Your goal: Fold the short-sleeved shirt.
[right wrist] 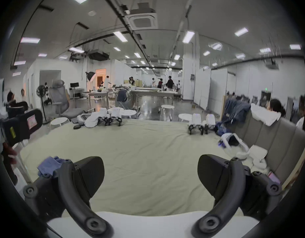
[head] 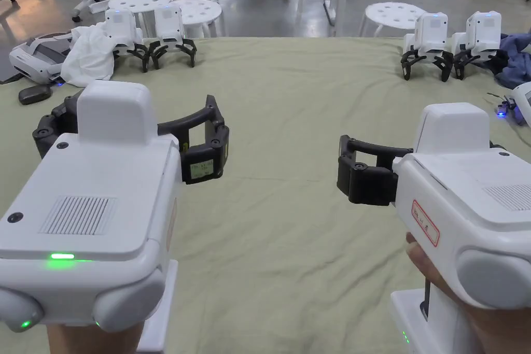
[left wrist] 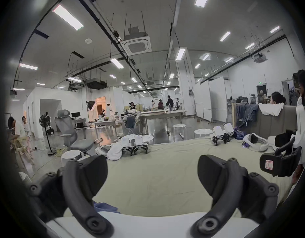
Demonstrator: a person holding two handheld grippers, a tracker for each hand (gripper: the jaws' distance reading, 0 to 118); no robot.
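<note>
The left tool (head: 132, 127) and the right tool (head: 415, 163) hover side by side over the olive-green sheet of the worktop (head: 280, 111), each with its jaws spread wide and gripping nothing. A crumpled blue garment (right wrist: 48, 164), perhaps the short-sleeved shirt though its cut cannot be told, lies on the sheet just beside the right tool's left jaw in the right gripper view. Well ahead of the left tool sits a white cloth (head: 88, 57) beside two parked grippers (head: 150, 33); two more parked grippers (head: 451, 41) stand far ahead of the right tool.
</note>
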